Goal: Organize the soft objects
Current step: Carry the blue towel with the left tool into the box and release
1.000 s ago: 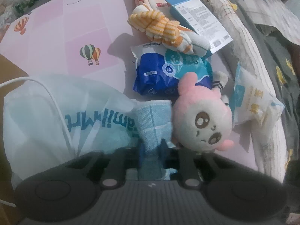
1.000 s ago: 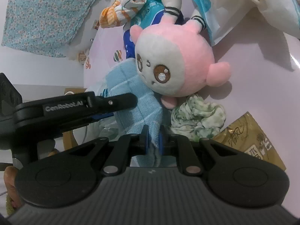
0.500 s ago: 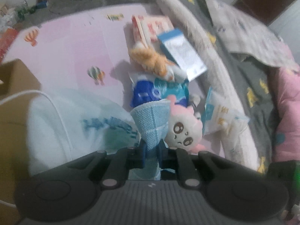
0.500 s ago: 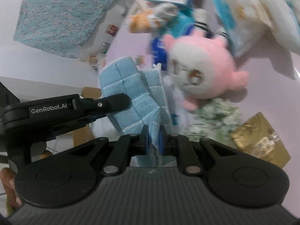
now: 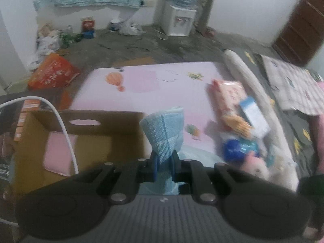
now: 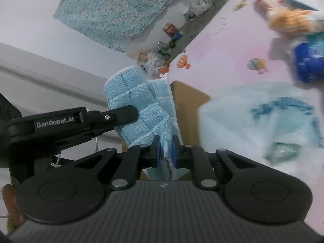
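The cloth (image 5: 165,133) is pinched at opposite edges by both closed grippers (image 5: 163,165) (image 6: 166,151), lifted clear, likely for the box (image 5: 85,141).

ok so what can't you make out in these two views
- Box floor, left wrist view: the gripper body hides the near part.
- Plush face, left wrist view: motion blur.
- Print on white bag, right wrist view: blurred.
- Cloth's lower end, right wrist view: hidden behind the right gripper.

Cardboard box (image 5: 85,141) left of plush toy (image 5: 256,165)
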`<state>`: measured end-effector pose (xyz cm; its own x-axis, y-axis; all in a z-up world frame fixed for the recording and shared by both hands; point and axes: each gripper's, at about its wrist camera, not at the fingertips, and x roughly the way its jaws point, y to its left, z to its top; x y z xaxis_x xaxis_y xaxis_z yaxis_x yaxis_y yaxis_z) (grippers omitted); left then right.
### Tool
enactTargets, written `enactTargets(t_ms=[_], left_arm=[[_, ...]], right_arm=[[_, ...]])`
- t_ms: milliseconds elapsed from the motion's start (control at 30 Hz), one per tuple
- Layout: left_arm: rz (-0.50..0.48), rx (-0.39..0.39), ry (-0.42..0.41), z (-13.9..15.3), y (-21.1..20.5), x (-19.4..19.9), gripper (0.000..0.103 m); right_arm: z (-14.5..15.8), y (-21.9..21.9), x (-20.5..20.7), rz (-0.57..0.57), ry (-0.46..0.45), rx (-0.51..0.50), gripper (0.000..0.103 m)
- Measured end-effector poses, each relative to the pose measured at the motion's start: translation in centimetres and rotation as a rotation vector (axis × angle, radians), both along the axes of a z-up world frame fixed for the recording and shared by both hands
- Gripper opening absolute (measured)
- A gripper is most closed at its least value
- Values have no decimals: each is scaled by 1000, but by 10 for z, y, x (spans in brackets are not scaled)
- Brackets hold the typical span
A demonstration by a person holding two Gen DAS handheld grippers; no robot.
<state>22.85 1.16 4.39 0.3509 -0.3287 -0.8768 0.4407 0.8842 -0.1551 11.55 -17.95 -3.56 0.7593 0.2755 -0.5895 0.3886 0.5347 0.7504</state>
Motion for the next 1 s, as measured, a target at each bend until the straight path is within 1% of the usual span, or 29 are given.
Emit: enactTargets(t_ms=[33,100,167,300,367,433,500,633,667,767,833,900,933,967,1000], left_arm=[[11,0,11,-7,10,10,13],[32,1,35,-26,28,29,13],[44,18,61,-48,42,47,13],[64,38,104,-99,66,81,13],[69,91,124,-126,72,97,13],[55,135,117,-142,81,108,13],[44,183,92,-153,83,115,13],[2,238,45,-160,79,119,15],[-7,256,33,-163,77,120,18],[-32,360,-16,-173,66,116,30],[-49,418,-43,-180,59,114,33],[-65,446,-61,-183,55,111,38],[-63,455,-71,-183,54,109,44],[-56,459,-78,-181,53,108,56],[-48,453,-86,-178,53,107,62]], right_arm=[[-2,7,10,-2,7,-9,16],[-9,18,23,-18,27,-23,28],[-15,23,31,-39,46,-35,29],[-22,29,32,-74,55,-74,32],[-28,28,32,-79,72,-94,32],[-32,28,28,-87,95,-106,32],[-38,26,20,-98,112,-115,32],[-45,26,12,-118,136,-125,33],[-47,26,11,-119,139,-126,32],[-49,27,7,-117,148,-130,32],[-49,28,5,-116,150,-131,32],[-48,28,4,-117,150,-130,32],[-48,27,3,-118,148,-130,33],[-46,26,3,-119,147,-130,33],[-46,25,3,-120,146,-130,33]])
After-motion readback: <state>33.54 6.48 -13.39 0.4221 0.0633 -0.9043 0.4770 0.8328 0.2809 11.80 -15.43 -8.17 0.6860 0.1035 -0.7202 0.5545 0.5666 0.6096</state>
